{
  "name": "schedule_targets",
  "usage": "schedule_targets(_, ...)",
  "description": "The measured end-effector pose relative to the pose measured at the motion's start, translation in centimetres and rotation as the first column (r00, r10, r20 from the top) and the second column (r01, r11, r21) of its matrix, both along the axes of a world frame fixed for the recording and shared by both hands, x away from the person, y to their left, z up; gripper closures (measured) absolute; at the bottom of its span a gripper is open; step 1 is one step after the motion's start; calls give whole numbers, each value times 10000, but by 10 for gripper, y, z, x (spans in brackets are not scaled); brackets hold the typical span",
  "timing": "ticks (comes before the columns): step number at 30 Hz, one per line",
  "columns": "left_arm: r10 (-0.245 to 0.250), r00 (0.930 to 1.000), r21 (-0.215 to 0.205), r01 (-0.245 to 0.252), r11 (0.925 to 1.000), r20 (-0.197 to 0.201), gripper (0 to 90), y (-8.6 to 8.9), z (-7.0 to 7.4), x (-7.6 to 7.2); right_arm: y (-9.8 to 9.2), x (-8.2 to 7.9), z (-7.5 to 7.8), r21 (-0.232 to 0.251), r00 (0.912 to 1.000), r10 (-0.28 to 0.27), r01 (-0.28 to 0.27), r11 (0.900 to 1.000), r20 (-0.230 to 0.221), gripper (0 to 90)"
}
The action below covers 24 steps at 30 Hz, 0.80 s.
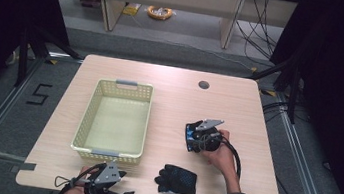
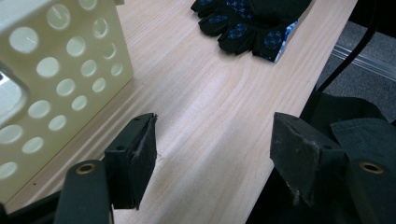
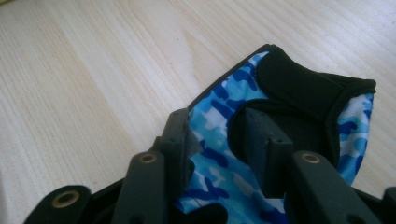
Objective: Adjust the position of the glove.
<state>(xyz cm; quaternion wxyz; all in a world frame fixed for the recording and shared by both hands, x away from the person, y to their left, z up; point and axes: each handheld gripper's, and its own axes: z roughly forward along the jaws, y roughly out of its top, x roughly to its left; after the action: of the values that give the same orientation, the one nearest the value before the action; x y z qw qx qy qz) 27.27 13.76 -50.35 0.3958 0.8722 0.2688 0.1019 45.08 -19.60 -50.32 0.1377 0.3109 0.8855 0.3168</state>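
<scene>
My right gripper (image 3: 219,140) straddles the camo glove's (image 3: 219,112) cuff, jaws part-closed over fabric — firm grip unclear; basket (image 1: 115,120) lies left; left gripper (image 2: 212,154) open, empty

From above your side you look forward and down over the table (image 1: 171,84); each gripper view sits close along its jaws, the left sharing the basket (image 2: 56,70).
</scene>
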Motion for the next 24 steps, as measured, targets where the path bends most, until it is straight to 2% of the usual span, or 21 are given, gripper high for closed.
schedule_targets(1, 0, 10000, 0, 0, 10000, 0, 313, 0, 0, 0, -1, 0, 0, 124, 10000, 0, 1, 9999, -83, 655)
schedule_targets(2, 209, 9996, -76, -211, 9997, -197, 313, -1, -1, -1, -2, 0, -1, 201, 9999, 131, -130, 9997, -10, 674)
schedule_targets(4, 203, 9995, -146, -206, 9997, -229, 314, -2, -1, -2, -3, -1, -2, 373, 10000, 87, -87, 9993, 3, 704)
schedule_targets(6, 164, 9997, -13, -164, 9999, -179, 314, -1, -1, -2, -3, -1, -2, 405, 10000, 46, -44, 9992, -54, 721)
schedule_targets(7, -17, 10000, 51, 18, 10000, -38, 314, -1, -1, -1, -3, -2, 0, 416, 9996, -82, 93, 9991, -269, 842)
schedule_targets(8, 107, 9998, -10, -107, 9999, -183, 314, -2, -2, -2, -3, -2, 0, 416, 9996, -82, 93, 9991, -269, 842)
schedule_targets(9, -64, 10000, 174, 64, 9998, -23, 314, -1, -2, 0, -2, -3, 1, 478, 9994, -188, 203, 9987, -299, 885)
schedule_targets(10, -9, 10000, 150, 11, 9999, -90, 315, -1, -2, -1, -1, -3, -1, 504, 9995, -323, 324, 9982, -36, 894)
schedule_targets(12, -10, 10000, 53, 10, 10000, -91, 315, -1, -2, -1, 1, -4, -1, 471, 9990, -450, 453, 9979, -62, 896)
schedule_targets(14, 61, 9998, 141, -58, 9999, -182, 316, 0, -2, -1, 2, -5, 0, 574, 9981, -621, 622, 9964, -34, 897)
schedule_targets(16, 134, 9997, -5, -134, 9999, -205, 316, -1, -2, -1, 1, -6, 1, 602, 9981, -620, 616, 9963, 55, 897)
schedule_targets(17, 119, 9997, -141, -122, 9998, -223, 316, -1, -2, -1, 1, -8, 6, 607, 9978, -665, 668, 9959, -81, 897)
schedule_targets(18, 56, 10000, 54, -56, 10000, -43, 316, 1, -1, 0, 0, -10, 15, 1001, 9973, -691, 663, 9928, 250, 897)
schedule_targets(19, 56, 10000, 54, -56, 10000, -43, 317, 1, -1, 0, 0, -10, 15, 1001, 9973, -691, 663, 9928, 250, 897)
schedule_targets(20, 276, 9995, -103, -278, 9996, -147, 317, 1, -1, 0, 1, -18, 26, 1484, 9951, -980, 950, 9844, 130, 897)
schedule_targets(21, 276, 9995, -103, -278, 9996, -147, 317, 1, -1, 0, 1, -18, 26, 1484, 9951, -980, 950, 9844, 130, 897)
schedule_targets(22, 261, 9996, -103, -262, 9996, -134, 317, 1, -1, -1, 1, -24, 33, 1907, 9940, -1007, 907, 9775, 435, 897)
schedule_targets(24, 242, 9997, -43, -242, 9997, -96, 317, 1, 0, -1, 0, -32, 41, 2524, 9925, -1116, 954, 9629, 504, 897)
